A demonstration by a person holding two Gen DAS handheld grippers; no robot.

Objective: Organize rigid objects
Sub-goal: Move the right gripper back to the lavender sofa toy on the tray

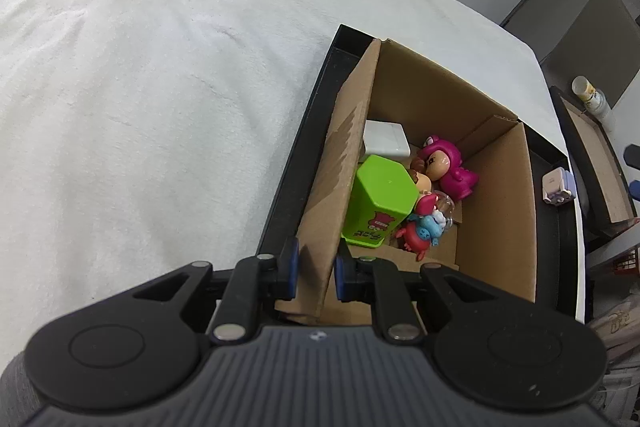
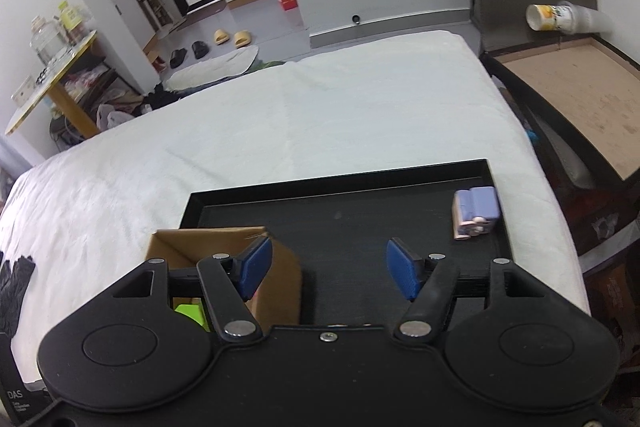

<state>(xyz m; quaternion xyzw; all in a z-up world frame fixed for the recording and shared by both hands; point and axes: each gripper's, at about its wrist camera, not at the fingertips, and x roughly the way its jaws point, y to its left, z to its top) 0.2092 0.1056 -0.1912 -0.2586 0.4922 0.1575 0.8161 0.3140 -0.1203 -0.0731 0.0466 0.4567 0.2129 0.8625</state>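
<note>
A brown cardboard box (image 1: 496, 211) stands in a black tray (image 1: 304, 147) on the white-covered bed. Inside it lie a green hexagonal container (image 1: 380, 199), a pink figure (image 1: 448, 163), a small red and blue toy (image 1: 424, 227) and a white block (image 1: 386, 141). My left gripper (image 1: 316, 269) is shut on the box's left flap (image 1: 340, 163). In the right wrist view my right gripper (image 2: 330, 269) stands open above the tray (image 2: 340, 227) with nothing between its fingers. A small lilac toy (image 2: 476, 213) sits in the tray's far right corner, ahead and right of that gripper. The box corner (image 2: 224, 247) shows by its left finger.
The white bed cover (image 2: 320, 115) stretches beyond the tray. A dark side table (image 2: 580, 99) with a tipped cup (image 2: 556, 17) stands right of the bed. Slippers (image 2: 232, 37) and clutter lie on the floor beyond. A black cloth (image 2: 16, 279) lies at the bed's left edge.
</note>
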